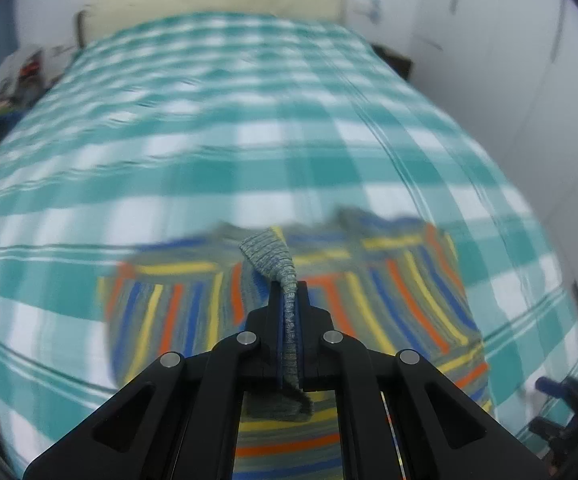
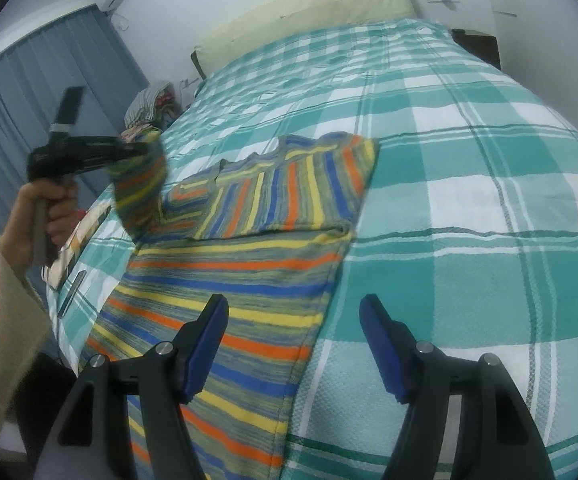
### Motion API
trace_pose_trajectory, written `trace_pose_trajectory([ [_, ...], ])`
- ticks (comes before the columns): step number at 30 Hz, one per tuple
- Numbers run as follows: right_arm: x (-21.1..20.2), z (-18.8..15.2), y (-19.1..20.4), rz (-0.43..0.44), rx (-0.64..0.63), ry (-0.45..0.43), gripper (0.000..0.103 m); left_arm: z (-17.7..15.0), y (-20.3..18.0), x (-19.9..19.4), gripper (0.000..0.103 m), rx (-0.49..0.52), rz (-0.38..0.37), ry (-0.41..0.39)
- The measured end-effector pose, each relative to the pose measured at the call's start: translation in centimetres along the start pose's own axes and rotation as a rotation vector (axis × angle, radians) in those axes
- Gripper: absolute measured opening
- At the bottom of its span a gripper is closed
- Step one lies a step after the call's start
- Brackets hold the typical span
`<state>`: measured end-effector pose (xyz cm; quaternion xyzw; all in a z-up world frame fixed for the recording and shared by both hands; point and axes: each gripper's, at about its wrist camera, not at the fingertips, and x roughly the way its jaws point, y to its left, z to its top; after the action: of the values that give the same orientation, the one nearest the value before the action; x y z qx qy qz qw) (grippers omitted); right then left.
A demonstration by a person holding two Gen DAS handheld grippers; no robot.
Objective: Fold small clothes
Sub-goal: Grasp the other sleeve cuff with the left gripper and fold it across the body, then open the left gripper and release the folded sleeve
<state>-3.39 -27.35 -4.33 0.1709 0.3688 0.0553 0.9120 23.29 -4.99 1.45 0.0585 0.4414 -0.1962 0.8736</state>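
A striped knit sweater [image 2: 249, 256] in grey, orange, yellow and blue lies on the bed, its right sleeve [image 2: 289, 192] folded across the chest. My left gripper [image 1: 288, 288] is shut on the cuff of the left sleeve [image 1: 273, 256] and holds it lifted above the sweater [image 1: 389, 292]. In the right wrist view the left gripper [image 2: 137, 150] is at the left with the sleeve [image 2: 141, 192] hanging from it. My right gripper [image 2: 293, 304] is open and empty above the sweater's lower right edge.
The bed has a teal and white checked cover [image 2: 469, 200] with a cream headboard [image 2: 309, 4] at the far end. A pile of clothes [image 2: 149, 104] and blue curtains [image 2: 29, 92] are to the left of the bed. White wardrobe doors [image 1: 529, 60] stand to the right.
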Motion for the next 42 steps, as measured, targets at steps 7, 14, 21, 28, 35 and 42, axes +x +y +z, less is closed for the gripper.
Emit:
trace_pose_trajectory([
  [7, -0.5, 0.2, -1.1, -0.020, 0.026, -0.016, 0.068, -3.7, -5.2, 6.0, 0.065, 0.012, -0.009, 0.117],
  [14, -1.0, 0.3, -1.6, -0.018, 0.035, -0.021, 0.068, -4.3, 2.6, -0.6, 0.078, -0.180, -0.142, 0.018],
  [21, -0.7, 0.1, -0.5, -0.018, -0.003, -0.009, 0.068, -8.5, 13.8, -2.7, 0.084, -0.237, -0.023, 0.089],
  [28, 0.9, -0.3, -0.3, -0.053, -0.017, 0.022, 0.068, -12.6, 11.2, 0.4, 0.083, 0.066, 0.156, 0.095],
  [35, 1.2, -0.5, -0.2, -0.071, -0.030, 0.018, 0.068, -14.1, 12.7, 1.1, 0.005, -0.012, 0.276, 0.061],
  [42, 0.5, -0.3, -0.8, -0.041, -0.001, 0.018, 0.068, -14.8, 12.3, 0.6, 0.023, 0.005, 0.294, 0.146],
])
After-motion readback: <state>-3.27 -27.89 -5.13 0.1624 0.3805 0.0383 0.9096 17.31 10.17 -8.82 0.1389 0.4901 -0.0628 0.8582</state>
